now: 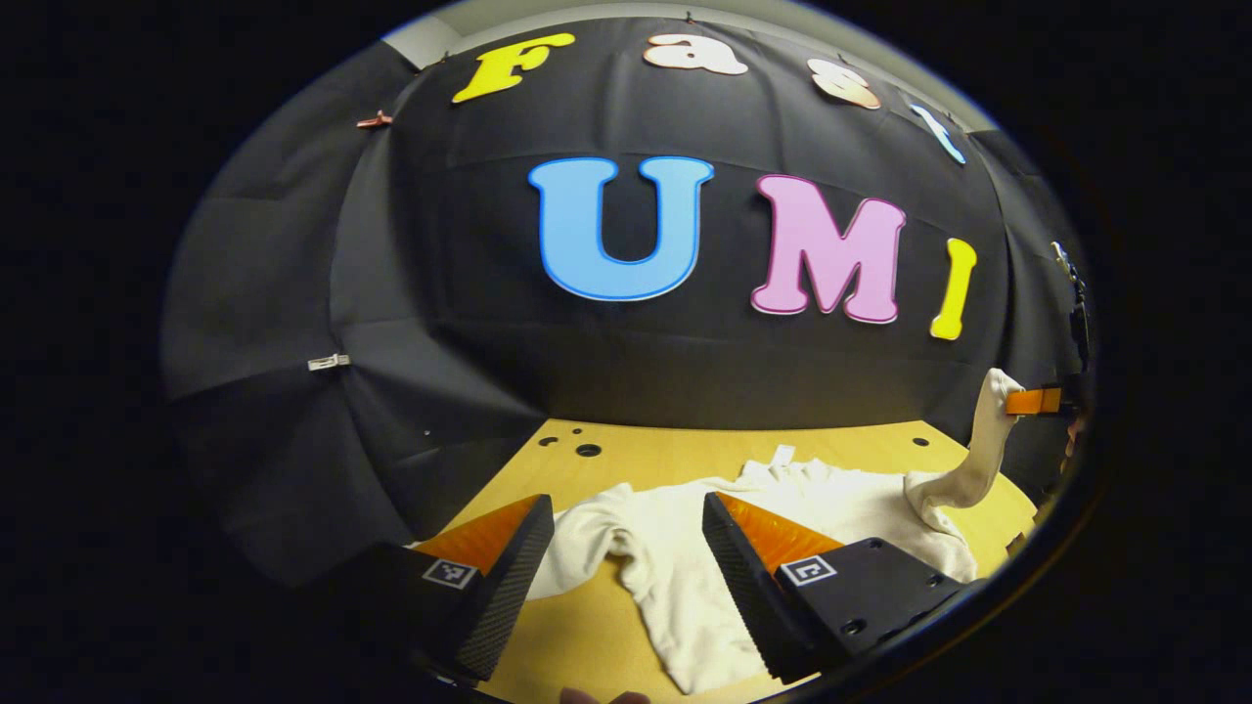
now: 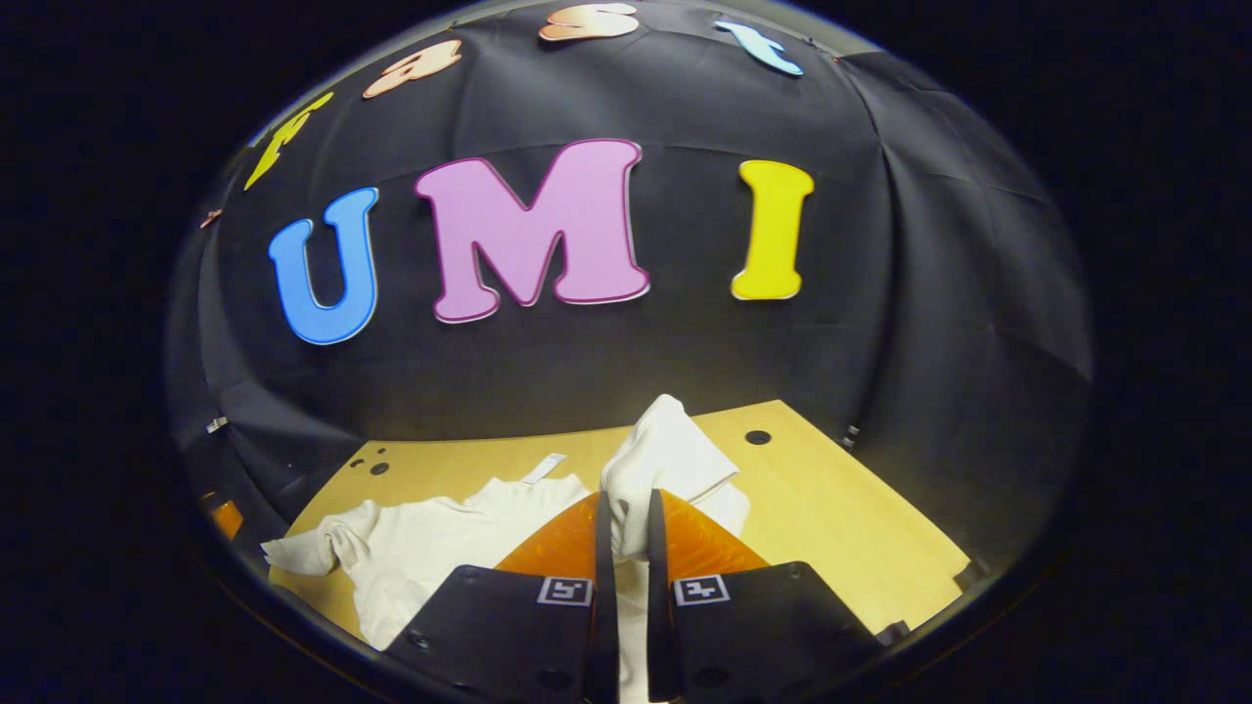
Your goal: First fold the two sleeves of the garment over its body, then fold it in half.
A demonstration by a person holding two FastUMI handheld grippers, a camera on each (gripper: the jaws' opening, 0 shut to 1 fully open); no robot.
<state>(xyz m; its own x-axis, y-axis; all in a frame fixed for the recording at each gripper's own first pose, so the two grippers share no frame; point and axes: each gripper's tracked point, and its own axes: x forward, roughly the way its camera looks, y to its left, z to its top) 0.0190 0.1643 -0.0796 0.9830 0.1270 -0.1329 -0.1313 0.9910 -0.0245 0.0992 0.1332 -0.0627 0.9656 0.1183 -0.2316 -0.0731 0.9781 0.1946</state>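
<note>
Garment: in my left gripper view the cream garment (image 1: pixel 685 548) lies rumpled on the wooden table (image 1: pixel 665 455) across the lower middle of the frame; in my right gripper view it sits at lower left.
Near sleeve: I see one sleeve (image 1: pixel 587 533) bunched at lower centre-left of the left gripper view, lying on the table.
Lifted sleeve: the other sleeve (image 2: pixel 665 460) rises off the table, just below centre in my right gripper view and at the right edge in my left gripper view.
Right gripper (image 2: pixel 626 548): I have it clenched on that lifted sleeve, cloth pinched between both fingers at bottom centre.
Left gripper (image 1: pixel 626 577): released, fingers spread wide at the bottom of its view, the garment showing between them; I cannot tell whether they touch it.
</note>
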